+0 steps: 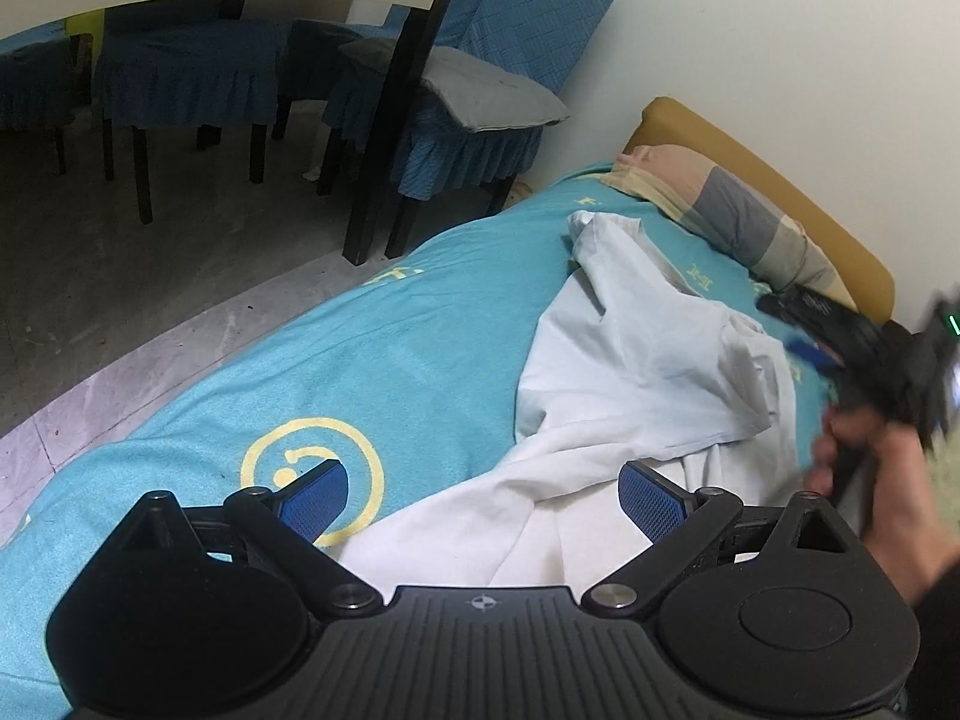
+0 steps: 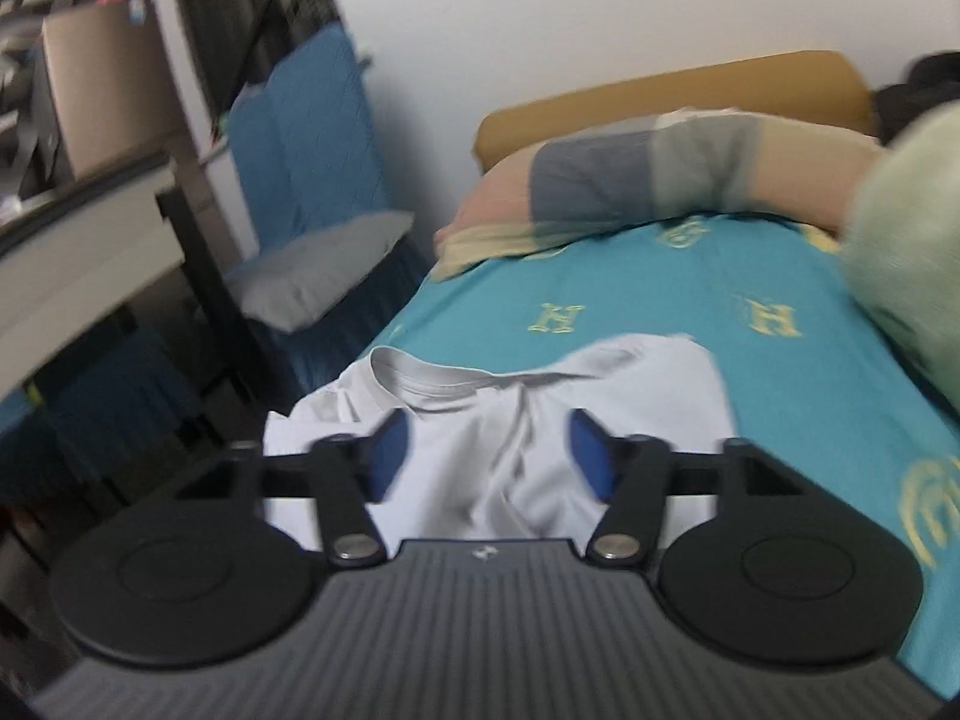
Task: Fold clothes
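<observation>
A pale white T-shirt (image 1: 630, 360) lies crumpled on the turquoise bed sheet (image 1: 360, 372), one sleeve stretched toward the pillow. My left gripper (image 1: 483, 498) is open wide just above the shirt's near end, with nothing pinched between its blue pads. In the right wrist view the same T-shirt (image 2: 510, 408) shows its round collar (image 2: 432, 384) facing the bed's left edge. My right gripper (image 2: 489, 456) is open over the cloth below the collar, pads apart and not pressing on it. A person's hand (image 1: 888, 480) holding that gripper appears blurred at the right edge of the left wrist view.
A checked pillow (image 2: 630, 180) lies against a mustard headboard (image 2: 660, 90) at the bed's far end. Chairs with blue covers (image 1: 480, 60) and a grey cushion (image 1: 480, 90) stand beside the bed, next to a dark-legged table (image 1: 384, 120). A pale green soft bulk (image 2: 900, 252) sits at right.
</observation>
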